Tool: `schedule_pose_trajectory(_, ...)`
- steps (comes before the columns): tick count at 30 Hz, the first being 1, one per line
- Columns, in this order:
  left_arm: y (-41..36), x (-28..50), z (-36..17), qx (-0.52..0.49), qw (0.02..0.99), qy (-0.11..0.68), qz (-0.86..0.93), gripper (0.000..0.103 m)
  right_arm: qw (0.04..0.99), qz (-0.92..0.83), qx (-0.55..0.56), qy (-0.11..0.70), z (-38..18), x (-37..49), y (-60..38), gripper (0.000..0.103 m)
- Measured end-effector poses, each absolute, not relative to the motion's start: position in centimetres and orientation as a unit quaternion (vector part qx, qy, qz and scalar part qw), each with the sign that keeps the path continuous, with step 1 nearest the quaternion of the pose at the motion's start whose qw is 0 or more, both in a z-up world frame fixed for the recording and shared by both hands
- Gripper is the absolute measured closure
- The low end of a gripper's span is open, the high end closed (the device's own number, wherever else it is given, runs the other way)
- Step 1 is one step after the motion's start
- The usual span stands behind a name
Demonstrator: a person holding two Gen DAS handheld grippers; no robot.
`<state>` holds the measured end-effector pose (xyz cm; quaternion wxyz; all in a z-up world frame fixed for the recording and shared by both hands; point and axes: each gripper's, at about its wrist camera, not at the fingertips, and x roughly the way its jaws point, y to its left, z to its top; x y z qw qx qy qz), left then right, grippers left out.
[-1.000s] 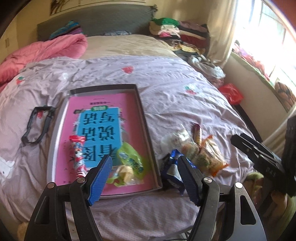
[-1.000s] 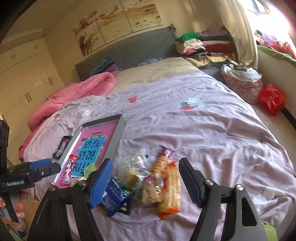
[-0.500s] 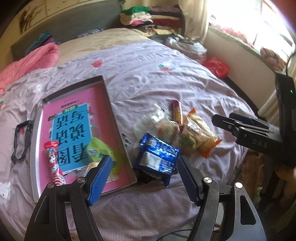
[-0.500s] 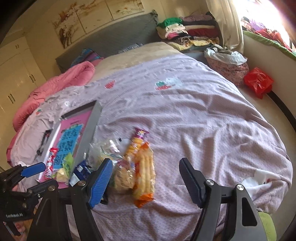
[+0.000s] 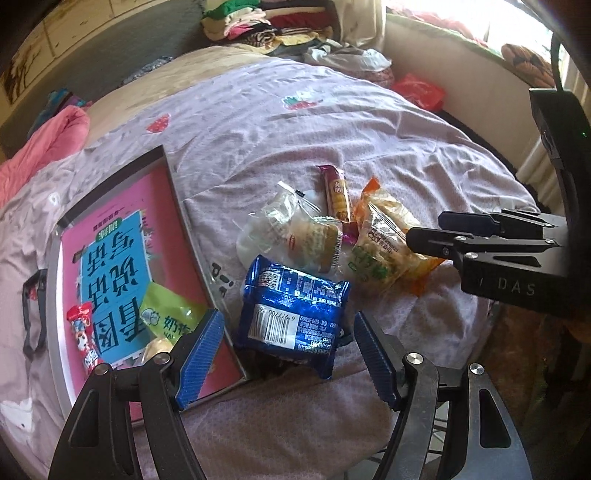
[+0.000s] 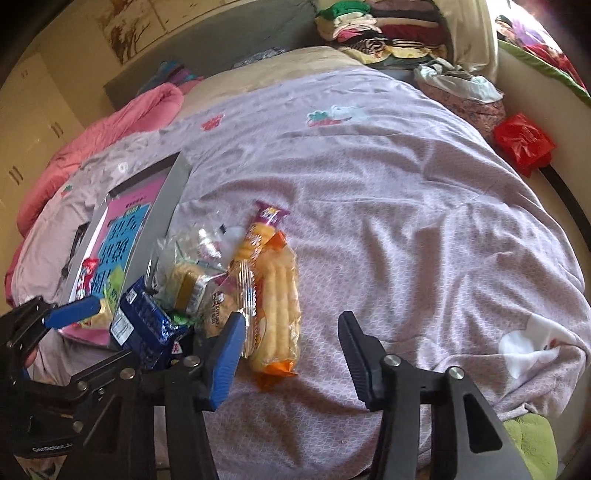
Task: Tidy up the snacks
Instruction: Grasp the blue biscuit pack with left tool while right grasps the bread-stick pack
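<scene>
A blue snack packet [image 5: 291,310] lies on the bed by the tray's right rim. My left gripper [image 5: 288,354] is open, its fingers to either side of the packet's near end, not touching. Behind it lie a clear bag [image 5: 295,229], a thin red stick pack [image 5: 336,192] and an orange-edged cracker pack [image 5: 384,240]. The tray [image 5: 184,225] holds a pink book, a green packet [image 5: 166,317] and a red candy [image 5: 83,336]. My right gripper [image 6: 291,343] is open above the bed, just right of the orange cracker pack [image 6: 277,310]; the blue packet [image 6: 142,325] sits to its left.
The bed has a lilac sheet [image 6: 406,206]. A pink quilt [image 6: 110,125] lies at its head. Folded clothes [image 6: 380,33] are stacked at the far right corner. A red bag [image 6: 524,142] lies on the floor to the right. A black strap [image 5: 33,310] lies left of the tray.
My left gripper has swung right from the tray to the blue packet and come lower. My right gripper has moved right and closer to the bed, past the cracker pack.
</scene>
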<state>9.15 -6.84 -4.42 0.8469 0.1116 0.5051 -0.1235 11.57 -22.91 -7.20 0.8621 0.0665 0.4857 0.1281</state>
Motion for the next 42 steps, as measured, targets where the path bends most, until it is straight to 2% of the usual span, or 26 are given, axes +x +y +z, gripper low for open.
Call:
schedule_pose_trajectory(3,-7.1,9.5,-4.9,0.121,0.843,0.509,-0.122,0.028,0.860,0.138,0.063,0.488,-7.3,11.6,-22.6,0.057)
schedule_pose_trajectory(13,-7.1,10.1,-5.7,0.123,0.838,0.518,-0.120,0.028,0.860,0.128,0.072,0.489,-7.2,11.5,-23.4,0.058)
schedule_pose_trajectory(21,-7.5,10.4,-6.2,0.129,0.837,0.518,-0.121,0.028,0.840,0.152,0.066,0.516,-8.5,12.0,-22.6,0.072)
schedule_pose_trajectory(28,-8.4,10.4,-6.7,0.140,0.835,0.517,-0.127,0.029,0.831,0.176,0.095,0.520,-9.5,13.2,-22.6,0.075)
schedule_pose_trajectory(34,-8.8,10.6,-7.2,0.148,0.833,0.518,-0.124,0.036,0.824,0.186,0.101,0.526,-10.3,14.3,-22.1,0.079)
schedule_pose_trajectory(35,-8.8,10.6,-7.3,0.147,0.833,0.519,-0.125,0.041,0.825,0.187,0.100,0.524,-10.2,14.3,-22.1,0.080)
schedule_pose_trajectory(42,-8.2,10.8,-6.7,0.119,0.839,0.514,-0.135,0.045,0.843,0.165,0.130,0.495,-9.1,14.0,-23.9,0.080)
